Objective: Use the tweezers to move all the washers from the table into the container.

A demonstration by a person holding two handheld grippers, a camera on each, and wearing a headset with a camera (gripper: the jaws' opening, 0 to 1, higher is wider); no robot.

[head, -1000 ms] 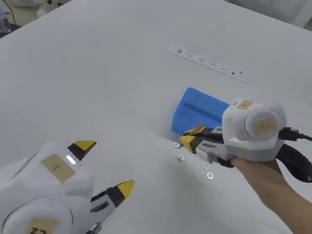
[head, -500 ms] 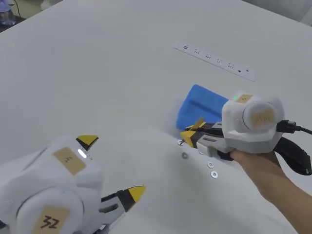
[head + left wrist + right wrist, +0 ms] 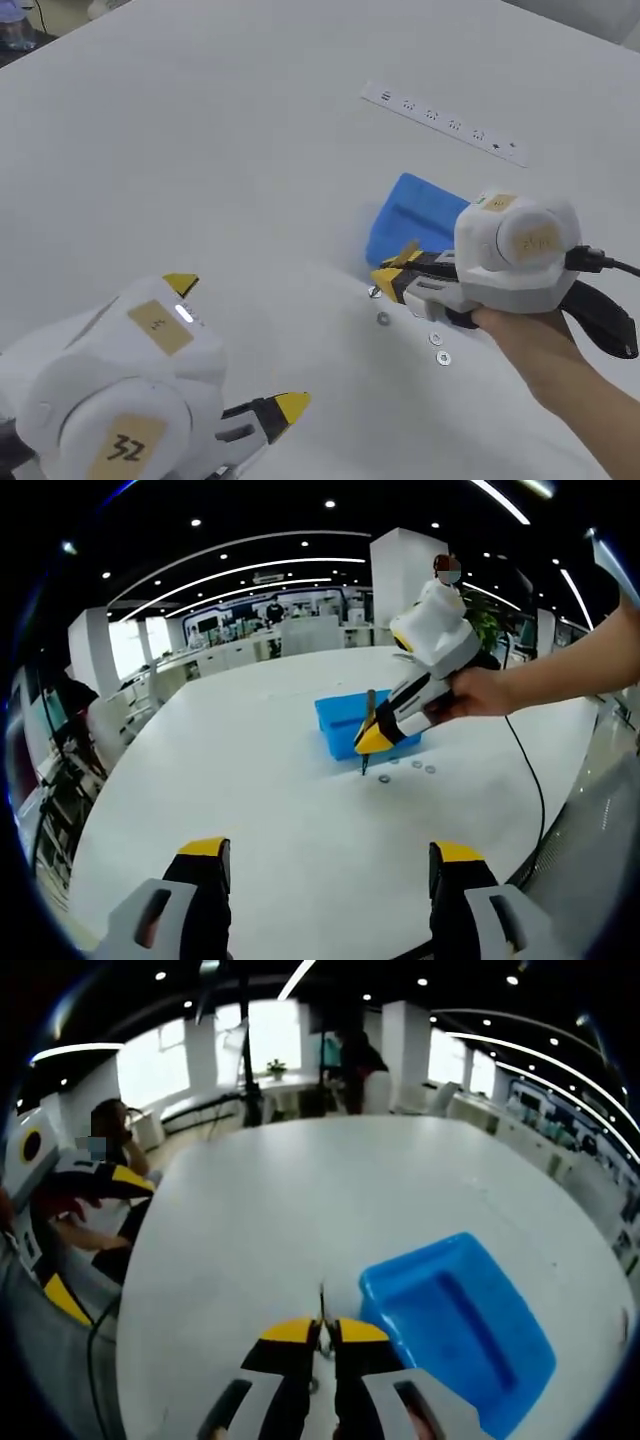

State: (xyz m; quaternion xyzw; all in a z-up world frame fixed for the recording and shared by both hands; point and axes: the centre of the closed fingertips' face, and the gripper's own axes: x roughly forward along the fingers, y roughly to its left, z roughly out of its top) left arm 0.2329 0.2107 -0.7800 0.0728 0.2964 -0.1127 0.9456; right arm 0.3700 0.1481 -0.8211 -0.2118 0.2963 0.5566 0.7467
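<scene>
left gripper view: white table [image 3: 270, 780] under ceiling light strips [image 3: 300, 559]

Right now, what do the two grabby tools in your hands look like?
Both are chunky, rounded white shells with tan stickers. The left gripper has a small glowing light, a sticker marked 32, and black tongs with yellow tips. The right gripper has the same yellow-tipped tongs, a black handle and a black cable at the back.
</scene>
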